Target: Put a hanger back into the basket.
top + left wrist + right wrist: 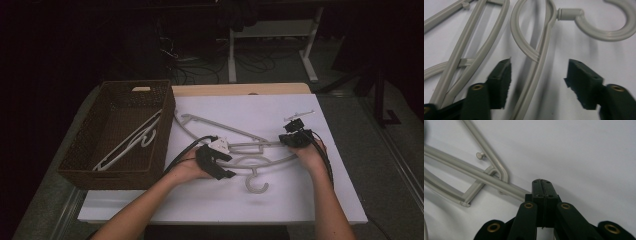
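A basket (80, 150) is sitting at the table's (300, 200) left with one hanger (131, 141) lying inside; two more hangers (235, 145) are lying overlapped to its right.

Room dark, light falling mainly on counter (280, 200) with white top and pale wood strip along far edge. Grey floor (385, 165) around it. Behind: white desk legs (232, 55), tangled black cables (200, 70) on floor.
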Motion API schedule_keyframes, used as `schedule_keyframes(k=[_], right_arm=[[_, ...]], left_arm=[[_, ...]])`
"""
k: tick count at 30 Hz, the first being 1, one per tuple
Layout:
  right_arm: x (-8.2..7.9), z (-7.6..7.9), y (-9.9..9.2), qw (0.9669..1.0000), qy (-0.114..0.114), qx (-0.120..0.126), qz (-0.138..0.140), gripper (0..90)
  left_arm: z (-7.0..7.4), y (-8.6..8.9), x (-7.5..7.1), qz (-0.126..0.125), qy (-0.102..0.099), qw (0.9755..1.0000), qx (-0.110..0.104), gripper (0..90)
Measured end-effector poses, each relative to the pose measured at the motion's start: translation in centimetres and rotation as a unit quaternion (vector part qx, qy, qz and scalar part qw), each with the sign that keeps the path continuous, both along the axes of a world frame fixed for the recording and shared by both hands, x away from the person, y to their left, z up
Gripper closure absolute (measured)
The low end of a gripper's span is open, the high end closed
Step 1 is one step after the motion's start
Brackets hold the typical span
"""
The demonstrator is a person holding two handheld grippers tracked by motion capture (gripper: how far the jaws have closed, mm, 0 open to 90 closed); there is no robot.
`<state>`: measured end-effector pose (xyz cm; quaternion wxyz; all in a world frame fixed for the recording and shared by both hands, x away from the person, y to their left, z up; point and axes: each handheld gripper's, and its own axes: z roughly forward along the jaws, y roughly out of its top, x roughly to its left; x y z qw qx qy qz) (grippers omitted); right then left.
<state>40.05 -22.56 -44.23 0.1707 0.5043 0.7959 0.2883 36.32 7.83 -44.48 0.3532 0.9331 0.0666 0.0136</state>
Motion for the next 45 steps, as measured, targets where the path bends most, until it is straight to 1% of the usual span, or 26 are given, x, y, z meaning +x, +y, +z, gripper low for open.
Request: schedule_keyframes(k=[2,4,5,6,7,10,12,13,16,17,19,21,22,23,24,25,28,30,31,32,34,35,36,40,43,45], right_arm=[[0.0,0.0,0.0,1.0000,0.000,0.000,0.001,89.2],[0.0,0.0,0.0,1.0000,0.000,-0.001,0.001,89.2],[0.0,0.0,0.0,1.0000,0.000,-0.001,0.001,89.2],[0.0,0.0,0.0,1.0000,0.000,-0.001,0.001,89.2],[0.0,0.1,0.0,1.0000,0.000,-0.001,0.002,89.2],[0.0,0.1,0.0,1.0000,-0.001,-0.001,0.003,89.2],[0.0,0.1,0.0,1.0000,-0.001,0.000,0.003,89.2],[0.0,0.1,0.0,1.0000,-0.001,-0.001,0.004,89.2],[0.0,0.1,-0.1,1.0000,0.000,0.000,0.005,89.2],[0.0,0.1,-0.1,1.0000,0.000,0.000,0.005,89.2],[0.0,0.1,-0.1,1.0000,-0.001,0.000,0.006,89.2],[0.0,0.2,-0.1,1.0000,-0.004,-0.001,0.005,89.2],[0.0,0.1,0.0,1.0000,-0.003,-0.003,0.006,89.0],[0.0,0.1,0.0,1.0000,-0.003,-0.003,0.006,89.0],[0.0,0.1,0.0,1.0000,-0.007,-0.005,0.003,85.3],[0.0,0.1,0.0,1.0000,-0.007,-0.005,0.003,85.3],[-0.2,0.5,-0.1,0.9999,-0.016,0.005,-0.001,77.6],[-0.3,0.9,-0.3,0.9996,-0.025,0.014,-0.001,72.9],[-0.5,1.3,-0.4,0.9992,-0.032,0.024,-0.003,69.2],[-0.5,1.3,-0.4,0.9992,-0.032,0.024,-0.003,69.2],[-0.7,1.8,-0.5,0.9987,-0.040,0.032,-0.005,63.7],[-0.9,2.3,-0.6,0.9980,-0.046,0.043,-0.004,59.7],[-0.9,2.3,-0.6,0.9980,-0.046,0.043,-0.004,59.7],[-1.6,3.6,-0.7,0.9963,-0.062,0.060,0.002,53.2],[-2.5,4.8,-0.8,0.9939,-0.073,0.082,0.011,47.8],[-2.7,5.0,-0.8,0.9936,-0.074,0.084,0.013,46.2]], left_arm=[[-0.1,-0.2,0.0,-0.006,-0.005,0.9999,0.008,49.5],[-0.2,-0.3,0.0,-0.011,-0.009,0.9998,0.012,54.7],[-0.3,-0.4,0.0,-0.016,-0.011,0.9997,0.016,60.3],[-0.3,-0.4,0.0,-0.017,-0.014,0.9996,0.017,62.4],[-0.4,-0.6,-0.1,-0.017,-0.023,0.9992,0.027,64.7],[-0.4,-0.6,0.1,-0.013,-0.027,0.9992,0.028,72.3],[-0.5,-0.6,0.2,-0.016,-0.024,0.9992,0.029,72.6],[-0.5,-0.6,0.1,-0.018,-0.030,0.9989,0.031,73.1],[-0.5,-0.7,0.1,-0.024,-0.034,0.9985,0.035,74.4],[-0.4,-0.7,0.1,-0.033,-0.032,0.9983,0.036,74.9],[-0.4,-0.8,0.1,-0.037,-0.030,0.9983,0.034,75.4],[-0.4,-0.9,-0.1,-0.050,-0.026,0.9978,0.034,76.6],[-0.3,-1.2,-0.6,-0.068,-0.025,0.9968,0.034,78.9],[-0.3,-1.2,-0.6,-0.068,-0.025,0.9968,0.034,79.6],[-0.2,-1.5,-0.9,-0.077,-0.028,0.9961,0.034,80.7],[-0.2,-1.7,-1.1,-0.082,-0.029,0.9957,0.033,80.7],[0.0,-2.0,-1.4,-0.074,-0.041,0.9956,0.038,82.0],[0.0,-1.8,-1.3,-0.075,-0.038,0.9958,0.036,82.1],[0.0,-1.7,-1.3,-0.073,-0.037,0.9959,0.037,82.1],[0.1,-1.7,-1.3,-0.072,-0.040,0.9960,0.036,82.1],[0.4,-1.6,-1.4,-0.070,-0.043,0.9960,0.036,82.2],[0.6,-1.5,-1.5,-0.068,-0.044,0.9960,0.036,82.2],[0.7,-1.3,-1.6,-0.064,-0.042,0.9964,0.036,82.2],[1.3,-0.6,-1.8,-0.052,-0.042,0.9972,0.036,82.2],[2.1,0.2,-1.8,-0.036,-0.037,0.9982,0.031,82.2],[2.3,0.3,-1.8,-0.031,-0.034,0.9985,0.029,82.2]])
